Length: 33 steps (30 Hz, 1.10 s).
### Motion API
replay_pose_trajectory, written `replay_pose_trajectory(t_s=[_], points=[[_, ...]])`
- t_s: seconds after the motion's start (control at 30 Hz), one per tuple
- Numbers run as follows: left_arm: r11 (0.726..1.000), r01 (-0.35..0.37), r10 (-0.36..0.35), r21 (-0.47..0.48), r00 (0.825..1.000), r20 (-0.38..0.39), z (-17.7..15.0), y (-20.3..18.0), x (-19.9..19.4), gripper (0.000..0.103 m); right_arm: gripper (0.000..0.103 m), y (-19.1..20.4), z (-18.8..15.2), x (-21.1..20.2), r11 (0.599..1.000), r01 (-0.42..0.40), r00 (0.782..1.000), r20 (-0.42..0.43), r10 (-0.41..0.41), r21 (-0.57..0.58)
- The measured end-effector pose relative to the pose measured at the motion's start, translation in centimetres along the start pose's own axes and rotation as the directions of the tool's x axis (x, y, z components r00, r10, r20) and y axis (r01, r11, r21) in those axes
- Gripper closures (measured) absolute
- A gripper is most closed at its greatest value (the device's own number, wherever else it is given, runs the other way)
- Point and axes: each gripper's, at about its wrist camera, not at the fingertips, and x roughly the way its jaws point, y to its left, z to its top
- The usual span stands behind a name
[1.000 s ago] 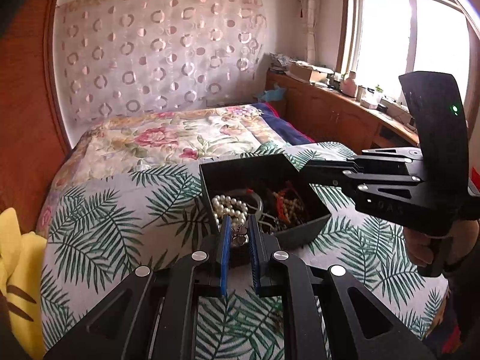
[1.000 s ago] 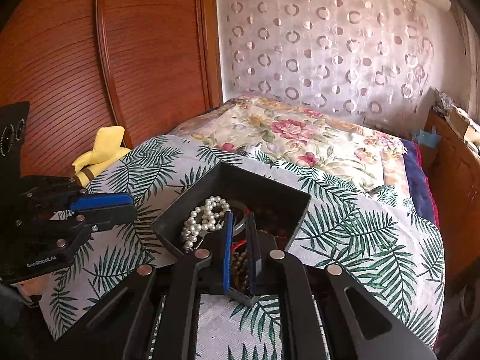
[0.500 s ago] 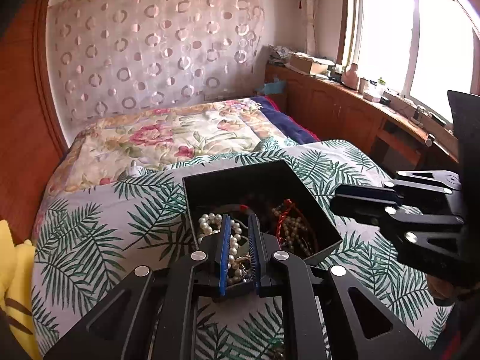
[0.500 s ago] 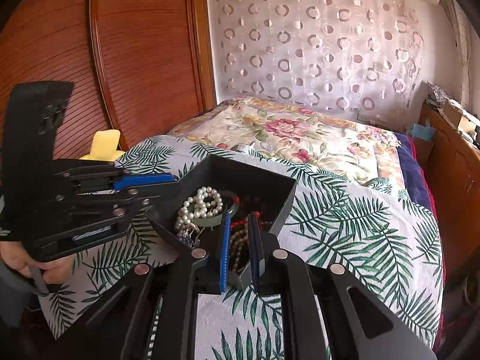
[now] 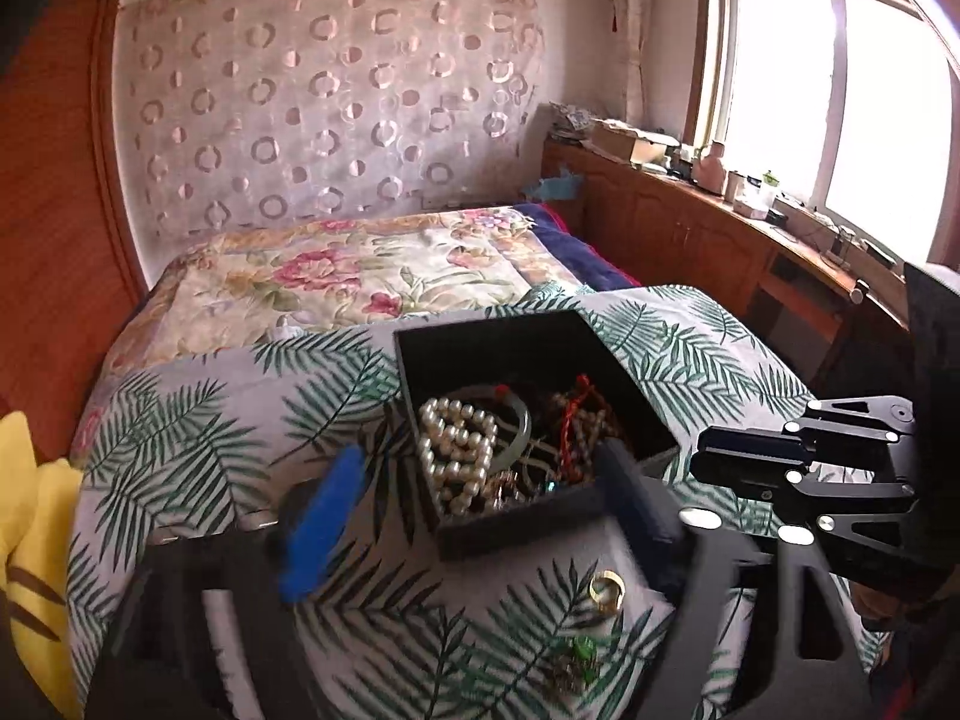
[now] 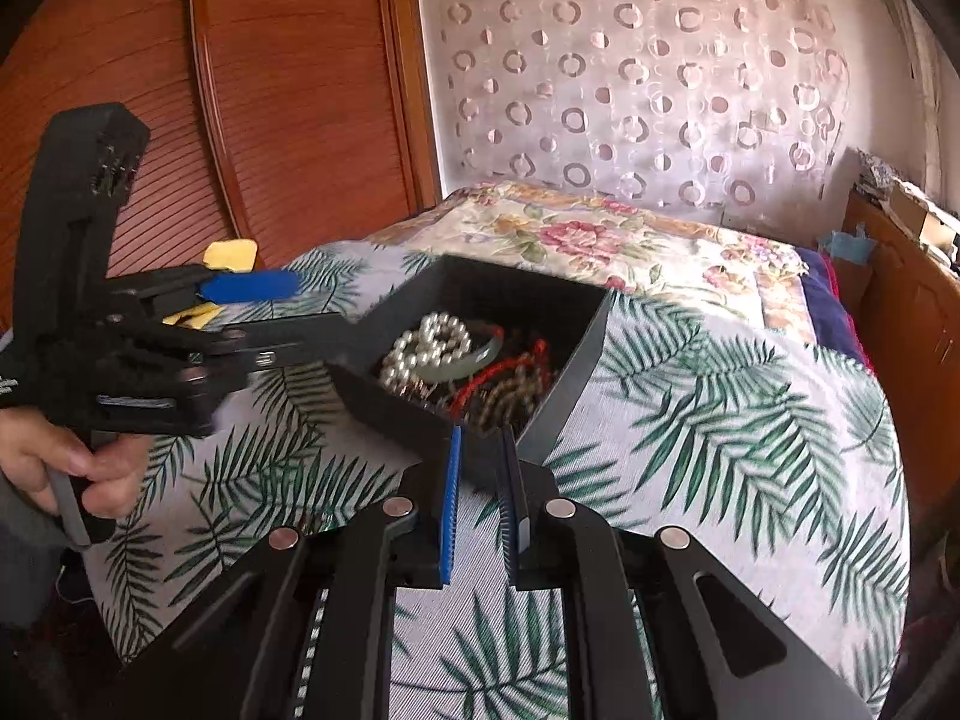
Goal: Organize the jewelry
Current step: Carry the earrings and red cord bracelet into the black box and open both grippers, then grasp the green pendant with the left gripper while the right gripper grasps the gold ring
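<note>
A black open box sits on the palm-leaf cloth, holding a pearl strand, a pale green bangle and red and brown bead strings. My left gripper is open wide and empty, its fingers either side of the box's near corner. My right gripper is shut on the box's near corner. A gold ring and a small green-stone piece lie on the cloth in front of the box.
The palm-leaf cloth covers a raised surface in front of a floral bed. A yellow cloth lies at the left. A wooden wardrobe is left, and a wooden counter under the window right.
My left gripper has opened wide, letting go of the jewelry it pinched over the box. A ring and a green piece now show on the cloth. My right gripper keeps hold of the box corner.
</note>
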Motion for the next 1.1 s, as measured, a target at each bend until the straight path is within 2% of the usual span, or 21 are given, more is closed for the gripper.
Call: replay_pose_trajectory(t_s=[0.07, 0.17, 0.2, 0.27, 0.37, 0.47, 0.77, 0.83, 0.9, 0.93, 1.1], points=[[1.000, 0.018, -0.018, 0.005, 1.000, -0.006, -0.9, 0.2, -0.5, 0.017, 0.090, 0.1, -0.6, 0.1, 1.000, 0.002, 1.000, -0.009, -0.002, 0.006], [1.000, 0.007, -0.006, 0.020, 1.000, -0.025, -2.1, 0.3, -0.9, 0.017, 0.088, 0.2, -1.6, 0.1, 1.000, 0.009, 1.000, -0.021, -0.008, 0.030], [1.000, 0.008, -0.008, 0.023, 1.000, -0.030, -2.6, 0.4, -1.1, 0.016, 0.084, 0.2, -2.0, 0.0, 0.999, 0.014, 1.000, -0.024, -0.013, 0.044], [1.000, 0.011, -0.010, 0.024, 0.999, -0.041, -3.4, 0.4, -1.4, 0.014, 0.062, 0.3, -2.5, -0.2, 0.998, 0.018, 1.000, -0.026, -0.017, 0.060], [1.000, 0.021, -0.020, 0.023, 0.998, -0.061, -4.5, 0.3, -1.7, 0.013, 0.060, 0.9, -3.5, -0.6, 0.998, 0.022, 0.999, -0.035, -0.019, 0.061], [0.999, 0.020, -0.018, 0.025, 0.997, -0.080, -5.6, 0.1, -1.9, 0.012, 0.052, 1.6, -4.5, -0.9, 0.998, 0.035, 0.998, -0.045, -0.032, 0.061], [0.995, 0.065, -0.054, 0.074, 0.989, -0.139, -7.8, -1.9, -2.0, 0.013, 0.050, 4.0, -7.4, -1.9, 0.998, 0.060, 0.995, -0.083, -0.058, 0.011], [0.993, 0.081, -0.068, 0.087, 0.987, -0.144, -8.1, -2.5, -2.0, 0.021, 0.050, 4.1, -7.9, -2.0, 0.998, 0.063, 0.994, -0.088, -0.062, 0.012], [0.992, 0.090, -0.075, 0.093, 0.985, -0.156, -8.2, -2.9, -1.9, 0.036, 0.050, 3.9, -8.1, -2.1, 0.998, 0.062, 0.994, -0.091, -0.060, 0.019], [0.991, 0.095, -0.079, 0.094, 0.984, -0.160, -8.2, -3.0, -1.8, 0.040, 0.050, 3.8, -8.2, -2.1, 0.998, 0.062, 0.994, -0.091, -0.059, 0.023], [0.985, 0.126, -0.103, 0.120, 0.979, -0.176, -7.9, -4.4, -1.5, 0.069, 0.050, 3.5, -8.2, -2.2, 0.998, 0.050, 0.996, -0.081, -0.047, 0.039]])
